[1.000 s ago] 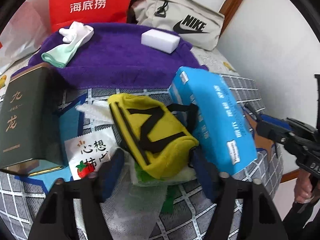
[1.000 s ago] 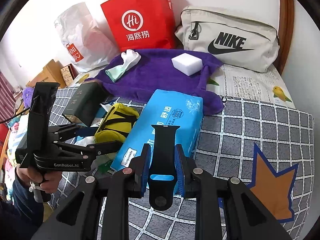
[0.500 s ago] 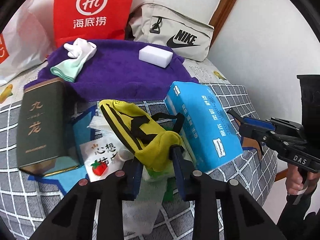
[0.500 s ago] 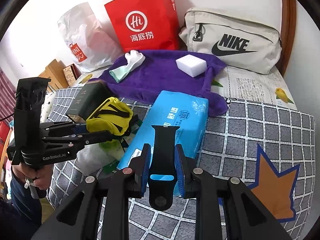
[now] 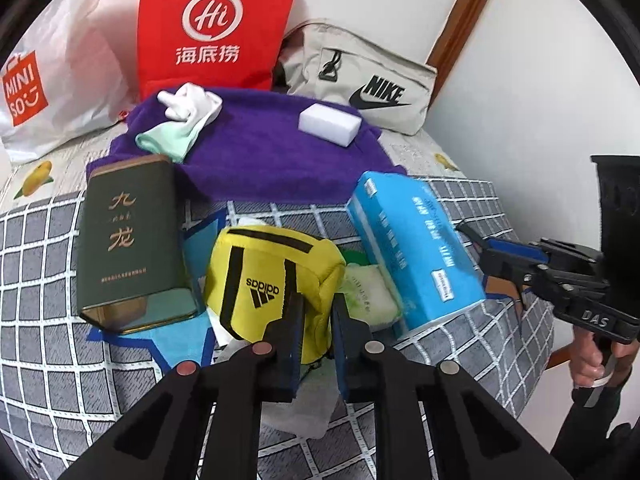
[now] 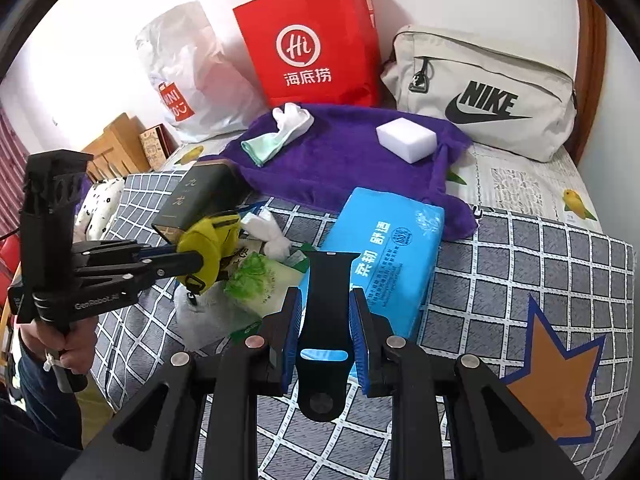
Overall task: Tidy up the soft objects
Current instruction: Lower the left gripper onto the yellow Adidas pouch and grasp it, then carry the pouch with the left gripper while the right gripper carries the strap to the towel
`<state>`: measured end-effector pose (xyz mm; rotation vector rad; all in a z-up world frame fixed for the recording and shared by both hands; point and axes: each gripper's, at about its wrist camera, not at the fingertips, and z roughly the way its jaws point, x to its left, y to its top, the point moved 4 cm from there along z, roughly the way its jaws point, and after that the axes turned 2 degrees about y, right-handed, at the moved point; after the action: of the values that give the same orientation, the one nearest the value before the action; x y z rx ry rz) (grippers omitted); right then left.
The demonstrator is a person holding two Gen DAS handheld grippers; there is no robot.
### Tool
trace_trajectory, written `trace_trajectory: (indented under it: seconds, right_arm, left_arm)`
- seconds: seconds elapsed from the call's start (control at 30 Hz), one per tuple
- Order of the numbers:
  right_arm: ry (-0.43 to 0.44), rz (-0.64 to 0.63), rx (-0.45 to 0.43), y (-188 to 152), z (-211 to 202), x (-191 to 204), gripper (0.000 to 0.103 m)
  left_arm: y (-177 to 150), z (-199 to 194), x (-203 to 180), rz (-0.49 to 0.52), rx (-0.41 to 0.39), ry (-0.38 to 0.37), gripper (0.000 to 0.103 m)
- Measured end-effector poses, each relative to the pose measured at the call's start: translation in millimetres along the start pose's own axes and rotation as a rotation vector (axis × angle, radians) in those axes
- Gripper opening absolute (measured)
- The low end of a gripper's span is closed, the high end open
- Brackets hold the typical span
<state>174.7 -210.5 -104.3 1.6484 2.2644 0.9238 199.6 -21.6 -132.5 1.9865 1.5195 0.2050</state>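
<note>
My left gripper [image 5: 316, 308] is shut on a yellow Adidas pouch [image 5: 268, 276] and holds it lifted above the bed; the pouch also shows in the right wrist view [image 6: 208, 246]. My right gripper [image 6: 325, 304] is shut on a black watch strap [image 6: 325, 320], held over the checked bedspread. A purple towel [image 5: 264, 152] lies at the back with a white and mint sock [image 5: 180, 124] and a white sponge block [image 5: 330, 123] on it. A blue tissue pack [image 5: 416, 248] lies right of the pouch.
A dark green tin [image 5: 128, 236] lies to the left. A green wipes packet [image 6: 260, 276] and crumpled white tissue [image 6: 272, 232] lie under the pouch. A red paper bag [image 5: 212, 24], Miniso bag [image 5: 52, 88] and beige Nike bag [image 5: 360, 80] stand against the wall.
My left gripper closed on the yellow pouch and lifted it off the bed, uncovering the green packet. The right gripper kept hold of the strap and barely moved.
</note>
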Motion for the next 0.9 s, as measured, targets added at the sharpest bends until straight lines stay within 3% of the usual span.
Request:
trace_trajectory:
  seconds: [0.2,0.5,0.9]
  right_arm:
    - [-0.004,0.006,0.005,-1,1,-2,0.024]
    - [-0.006,0.022,-0.004,3,-3,-7,0.024]
    - [-0.032,0.031,-0.079,43,-9,-11,0.024]
  left_arm:
    - [-2,8,1,-0.004,0.011,-0.002,0.014]
    - [13,-17,-7,0.022,-0.060,-0.002,0.009]
    - [52,-37,-1,0.018,-0.118,0.011,0.009]
